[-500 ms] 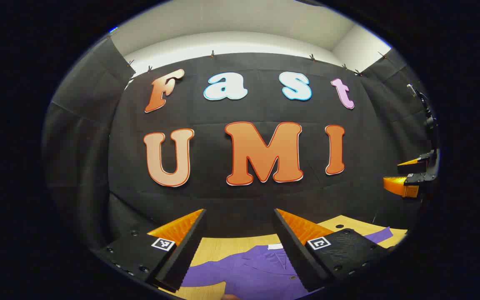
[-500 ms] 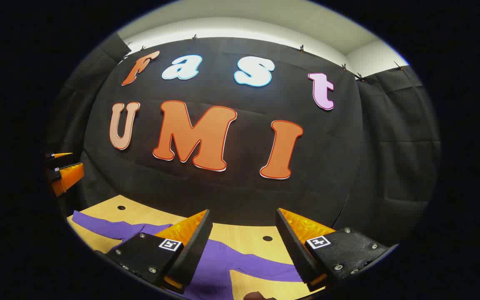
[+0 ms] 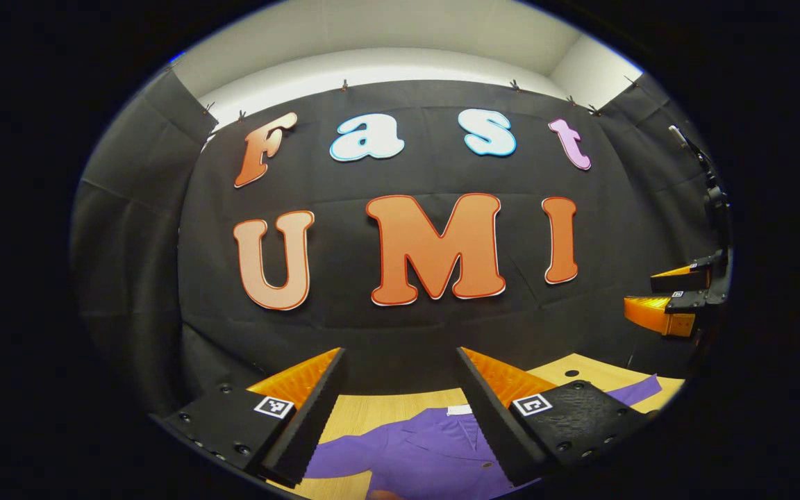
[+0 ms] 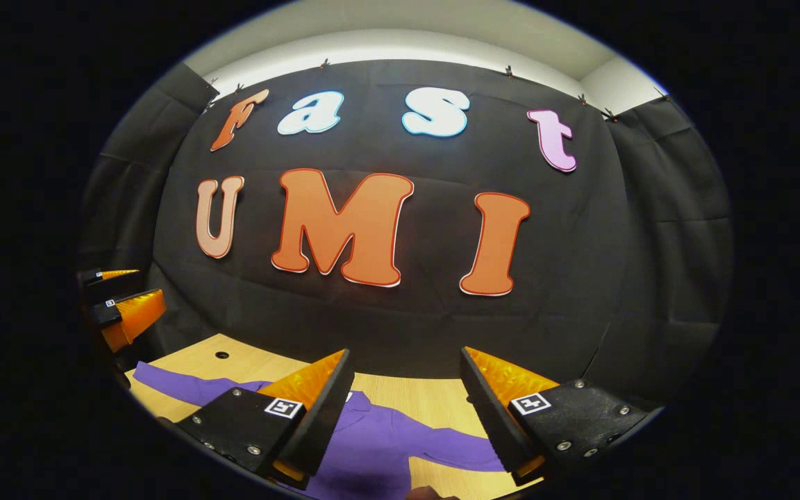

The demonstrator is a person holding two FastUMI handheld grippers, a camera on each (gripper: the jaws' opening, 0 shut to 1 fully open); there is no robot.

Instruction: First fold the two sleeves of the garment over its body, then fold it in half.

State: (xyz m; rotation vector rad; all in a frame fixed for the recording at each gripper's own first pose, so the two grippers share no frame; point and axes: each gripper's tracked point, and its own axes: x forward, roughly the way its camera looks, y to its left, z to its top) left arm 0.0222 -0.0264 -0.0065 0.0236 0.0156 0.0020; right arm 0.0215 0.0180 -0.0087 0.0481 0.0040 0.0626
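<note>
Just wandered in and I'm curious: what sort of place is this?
Likely a small recording booth: black cloth wall, a wooden table with a purple garment laid out, and two open claws above it.

- In the left gripper view, the purple garment (image 3: pixel 414 455) is cut off at the bottom edge, so its lower body cannot be seen; the left gripper (image 3: pixel 400 361) covers parts of it on both sides.
- Its right sleeve (image 3: pixel 639 387) runs out past the picture's right edge.
- In the right gripper view, the right gripper (image 4: pixel 407 361) hides much of the garment's body, and the hem is cut off below.
- The other gripper shows small at the far side edge of each view, its body and the hand holding it cut off.
- The wooden table (image 4: pixel 435 403) is seen as a narrow strip; its near part lies out of frame.
</note>
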